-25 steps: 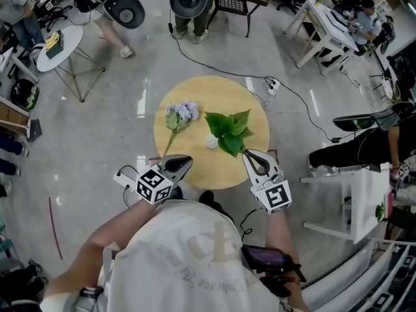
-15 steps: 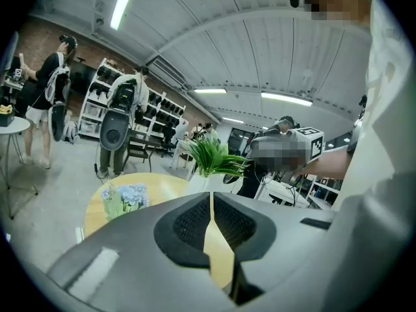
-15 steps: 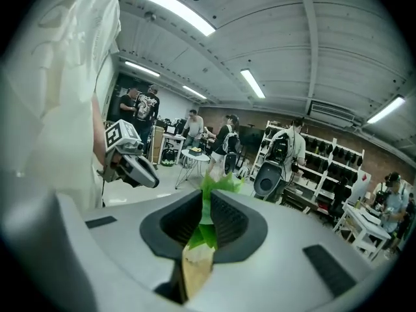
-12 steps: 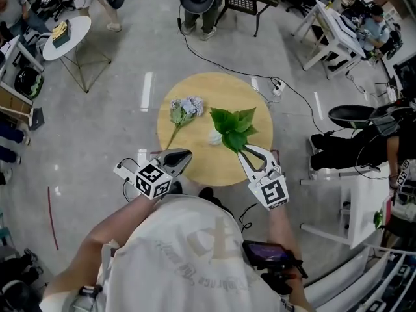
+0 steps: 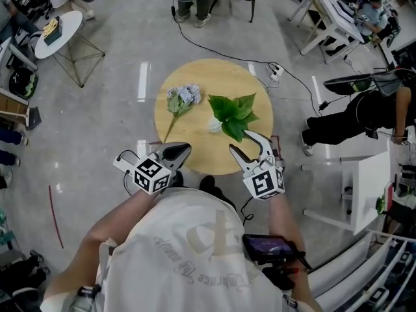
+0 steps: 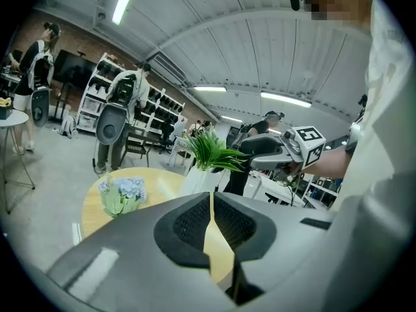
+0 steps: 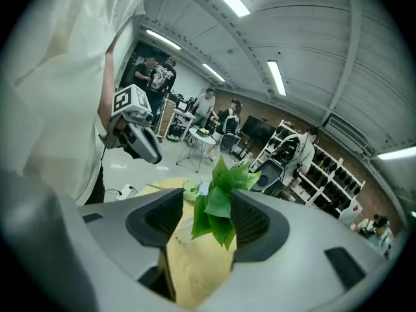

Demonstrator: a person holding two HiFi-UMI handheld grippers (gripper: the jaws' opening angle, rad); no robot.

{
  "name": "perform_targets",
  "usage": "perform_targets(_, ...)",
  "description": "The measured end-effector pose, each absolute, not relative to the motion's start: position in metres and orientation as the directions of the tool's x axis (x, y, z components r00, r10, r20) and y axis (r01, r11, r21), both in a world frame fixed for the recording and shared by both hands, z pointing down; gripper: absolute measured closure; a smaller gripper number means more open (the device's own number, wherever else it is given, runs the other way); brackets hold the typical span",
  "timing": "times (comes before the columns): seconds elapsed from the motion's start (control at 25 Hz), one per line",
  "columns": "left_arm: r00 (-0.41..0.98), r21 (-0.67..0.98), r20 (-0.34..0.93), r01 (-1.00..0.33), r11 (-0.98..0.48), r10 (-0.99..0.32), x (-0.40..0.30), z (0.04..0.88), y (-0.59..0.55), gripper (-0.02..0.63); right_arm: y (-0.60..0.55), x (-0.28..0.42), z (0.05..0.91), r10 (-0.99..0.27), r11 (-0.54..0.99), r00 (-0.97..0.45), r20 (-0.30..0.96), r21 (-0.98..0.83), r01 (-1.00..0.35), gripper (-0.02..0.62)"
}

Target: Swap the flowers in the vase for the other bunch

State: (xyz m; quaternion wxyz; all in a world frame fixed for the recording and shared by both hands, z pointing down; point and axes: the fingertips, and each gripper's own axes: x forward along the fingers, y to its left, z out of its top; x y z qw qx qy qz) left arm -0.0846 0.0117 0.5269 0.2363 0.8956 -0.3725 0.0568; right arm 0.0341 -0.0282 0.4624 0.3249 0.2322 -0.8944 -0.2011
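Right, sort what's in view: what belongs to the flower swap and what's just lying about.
Job:
green bunch, standing in the white vase
blue flowers, lying on the round table
right gripper, jaws opening with green leaves between them, ungripped
left gripper, shut, empty

Lying about:
power strip on the floor
small white side table

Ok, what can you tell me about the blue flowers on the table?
The blue flowers are one small bunch of pale blue blossoms with a few green leaves and a thin stem. They lie flat on the round wooden table, left of the leafy green bunch, with the stem pointing toward the person. Only the table touches them.
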Motion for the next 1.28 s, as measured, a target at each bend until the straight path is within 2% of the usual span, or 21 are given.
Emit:
perform_targets(0.52, 0.705, 0.387, 0.284, -0.705, -0.595, -0.65, -0.099, 0.533, 0.024, 0.586, -0.04, 0.029, 0.49, -0.644, 0.716, -0.549, 0.532, 0.672, -0.189, 0.363)
perform_targets(0.8, 0.675, 0.389, 0.286, -0.731, -0.561, -0.68, -0.121, 0.537, 0.027, 0.586, -0.057, 0.03, 0.5, -0.742, 0.614, -0.454, 0.493, 0.771, -0.168, 0.359)
perform_targets(1.28, 0.637, 0.381, 0.295, -0.762, -0.524, -0.712, -0.139, 0.534, 0.038, 0.586, -0.068, 0.027, 0.508, -0.794, 0.537, -0.392, 0.465, 0.839, -0.092, 0.36)
